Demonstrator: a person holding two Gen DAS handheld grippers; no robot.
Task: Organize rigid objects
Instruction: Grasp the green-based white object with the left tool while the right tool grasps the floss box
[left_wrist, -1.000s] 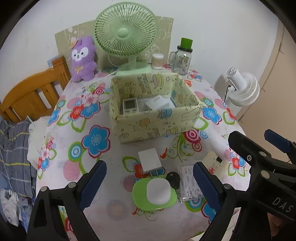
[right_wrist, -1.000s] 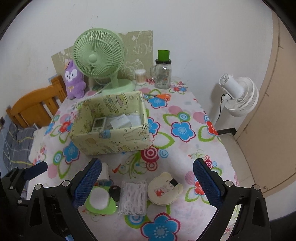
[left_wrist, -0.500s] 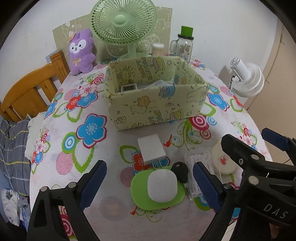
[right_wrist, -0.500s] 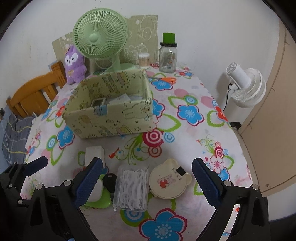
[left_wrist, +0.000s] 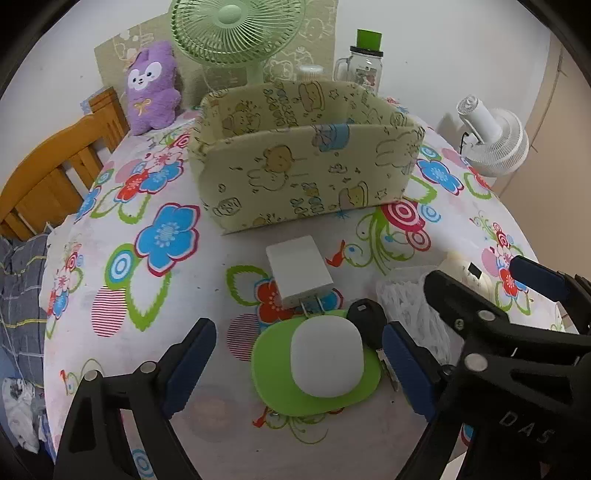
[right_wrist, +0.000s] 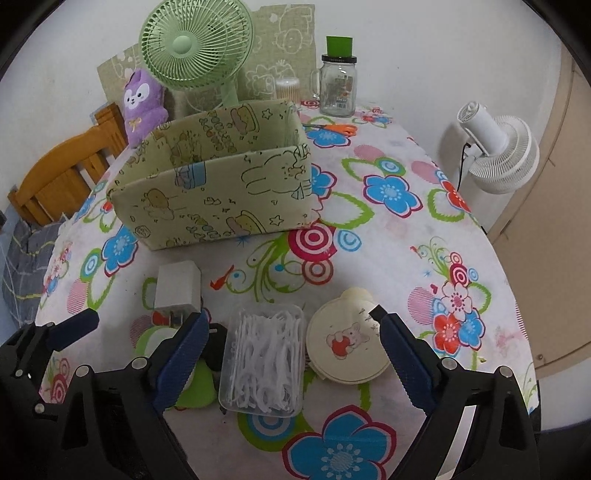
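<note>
A round worktop (right_wrist: 417, 258) covered in a bright flower-print cloth fills both views. Toward the far side stands a pale yellow fabric storage box (left_wrist: 306, 170) printed with cartoon animals, its open top facing up.

In the near part of the worktop lies a cluster of small things. A white charger plug (left_wrist: 299, 271) lies flat, prongs pointing toward the camera. Just nearer sits a white rounded case (left_wrist: 327, 356) on a green oval pad (left_wrist: 273, 384), with a black key fob (left_wrist: 367, 321) touching the pad's right edge. To the right lies a clear box of white floss picks (right_wrist: 264, 363), and right of that a cream round case with a bear picture (right_wrist: 347, 343).

The left claw (left_wrist: 295, 365) hangs above the worktop with its blue-padded jaws apart on either side of the green pad, gripping nothing; they have just been narrowing a little. The right claw (right_wrist: 291, 358) also stands apart, its jaws flanking the floss box and bear case without touching them, and has likewise just been narrowing.

At the far edge stand a green desk fan (right_wrist: 195, 48), a purple plush toy (left_wrist: 151, 86) and a glass jar with a green lid (right_wrist: 338, 86).
</note>
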